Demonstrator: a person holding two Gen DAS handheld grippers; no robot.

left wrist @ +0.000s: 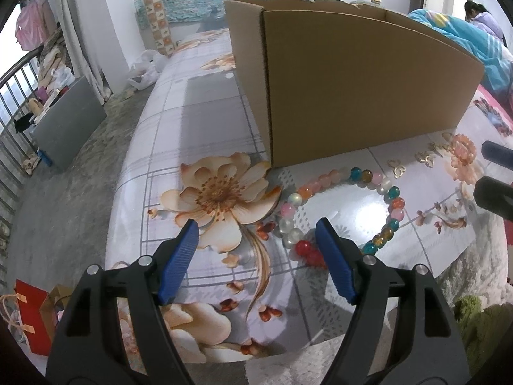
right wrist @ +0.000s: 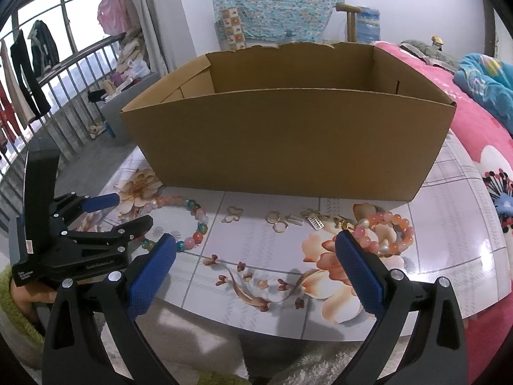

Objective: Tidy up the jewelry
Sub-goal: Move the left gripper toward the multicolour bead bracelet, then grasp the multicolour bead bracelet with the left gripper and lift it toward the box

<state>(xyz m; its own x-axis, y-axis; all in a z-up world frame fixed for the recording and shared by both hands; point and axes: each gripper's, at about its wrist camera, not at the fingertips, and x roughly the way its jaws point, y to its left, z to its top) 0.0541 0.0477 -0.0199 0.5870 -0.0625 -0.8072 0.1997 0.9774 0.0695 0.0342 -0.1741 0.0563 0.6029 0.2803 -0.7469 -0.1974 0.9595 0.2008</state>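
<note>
Nearest us, our left gripper [left wrist: 256, 224] hangs with its jaws spread over the left end of the flowered tabletop [left wrist: 205, 102], its right pad at the near side of a necklace [left wrist: 389, 192] of coloured beads, and our right gripper [right wrist: 256, 240] is spread too, pinching nothing. Just past them lie small gold earrings [right wrist: 277, 221] and a pink bead bracelet [right wrist: 388, 231] towards the right edge. Behind it all stands an open cardboard box [right wrist: 288, 141].

Cardboard box [right wrist: 282, 141] sits on the table [right wrist: 266, 292], behind the jewelry. Before it, left to right: large bead bracelet [left wrist: 346, 205], small metal charms [right wrist: 288, 219], smaller bead bracelet [right wrist: 386, 232]. My left gripper [left wrist: 256, 235] over the large bracelet's near-left part, my right gripper [right wrist: 256, 250] nearer me than the charms
</note>
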